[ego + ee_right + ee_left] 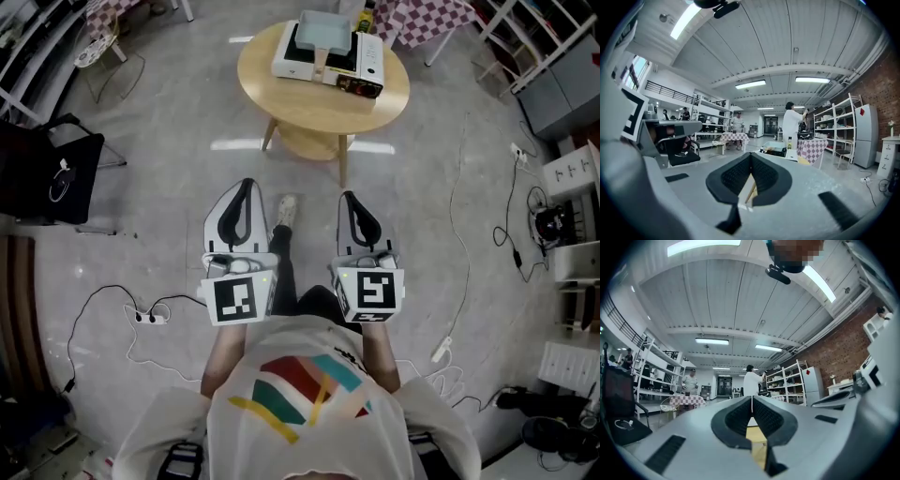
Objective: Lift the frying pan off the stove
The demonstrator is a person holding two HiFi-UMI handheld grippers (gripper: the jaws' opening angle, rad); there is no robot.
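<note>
Head view: left claw (pixel 246 187) and right claw (pixel 350 199) both pinched together, empty, side by side over bare floor (pixel 169 187). Frying pan (pixel 323 31) sits on the stove (pixel 370 56) at the far side of the round worktop (pixel 309 117), well ahead of the claws, with open floor between.
Left gripper view: jaws together, nothing held, worktop wood shows below the tips.
Right gripper view: jaws together, empty, pan on stove ahead.

The round wooden table (pixel 309 117) stands on the grey floor (pixel 169 187), and on its tabletop a white stove (pixel 368 58) lies toward the far edge.
</note>
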